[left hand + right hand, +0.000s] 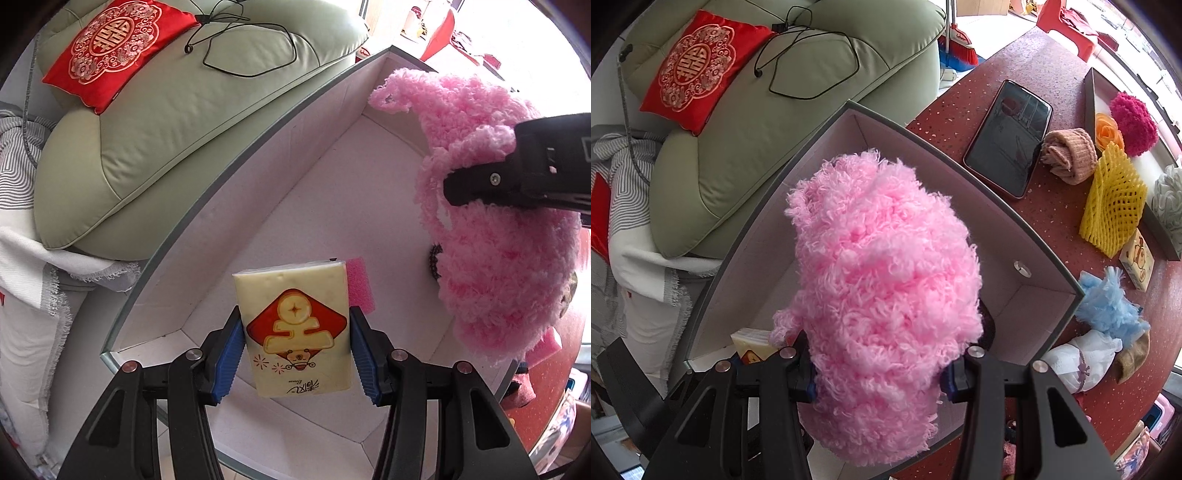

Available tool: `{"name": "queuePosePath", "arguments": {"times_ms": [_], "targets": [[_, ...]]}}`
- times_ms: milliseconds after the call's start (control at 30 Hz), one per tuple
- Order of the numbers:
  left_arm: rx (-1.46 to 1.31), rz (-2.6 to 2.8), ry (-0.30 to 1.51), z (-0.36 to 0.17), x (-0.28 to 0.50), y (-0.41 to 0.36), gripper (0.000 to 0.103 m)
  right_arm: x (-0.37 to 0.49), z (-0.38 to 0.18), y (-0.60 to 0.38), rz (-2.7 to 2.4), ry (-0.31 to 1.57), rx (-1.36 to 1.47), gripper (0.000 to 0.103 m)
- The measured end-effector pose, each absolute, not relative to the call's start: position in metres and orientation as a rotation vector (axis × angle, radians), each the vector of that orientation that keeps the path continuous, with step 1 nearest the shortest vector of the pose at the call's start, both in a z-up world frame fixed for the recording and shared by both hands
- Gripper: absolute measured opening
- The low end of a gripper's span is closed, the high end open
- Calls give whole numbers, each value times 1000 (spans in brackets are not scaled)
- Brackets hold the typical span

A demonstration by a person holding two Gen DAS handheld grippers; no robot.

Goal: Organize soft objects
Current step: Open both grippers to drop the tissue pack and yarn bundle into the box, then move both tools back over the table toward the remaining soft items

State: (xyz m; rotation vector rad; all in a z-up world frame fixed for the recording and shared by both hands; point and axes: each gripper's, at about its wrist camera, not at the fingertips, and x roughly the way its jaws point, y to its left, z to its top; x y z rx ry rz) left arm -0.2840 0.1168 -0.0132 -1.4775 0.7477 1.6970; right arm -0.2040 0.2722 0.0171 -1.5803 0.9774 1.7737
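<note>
My left gripper (295, 350) is shut on a cream tissue pack (295, 328) with a red diamond print, held over the inside of a white box (306, 177). My right gripper (879, 373) is shut on a fluffy pink plush piece (882, 295), also held over the box (1034, 295). The plush (491, 229) shows at the right of the left wrist view, with the right gripper's black finger across it. A corner of the tissue pack (753, 343) shows low in the right wrist view. A pink sponge (360, 284) lies in the box behind the pack.
The box stands on a red speckled table (1052, 214) beside a green sofa (746, 140) with a red cushion (698, 70). On the table lie a phone (1008, 136), a rolled beige sock (1071, 155), yellow foam netting (1112, 206), blue fluff (1108, 302) and a white bundle (1078, 358).
</note>
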Motion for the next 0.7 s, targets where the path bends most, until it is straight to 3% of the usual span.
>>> {"name": "queuePosePath", "arguments": {"times_ms": [100,133,167,233,300,700], "targets": [[-1466,1687,738,-14,-284,116,57,-204,14,274,1771,971,-1587,51],[-1462,1677,732,-14,-284,116,66,-204,13,274,1770,970,-1589,54],[-1460,1668,728,-14,-284,116,87,-204,13,274,1768,964,-1590,55],[-1461,1663,710,-14,-285,114,102,-202,14,275,1771,958,-1587,67],[-1478,1657,653,-10,-288,111,102,-200,17,275,1781,947,-1578,83],[-1517,1664,594,6,-293,90,102,-168,36,272,1804,982,-1495,85]]}}
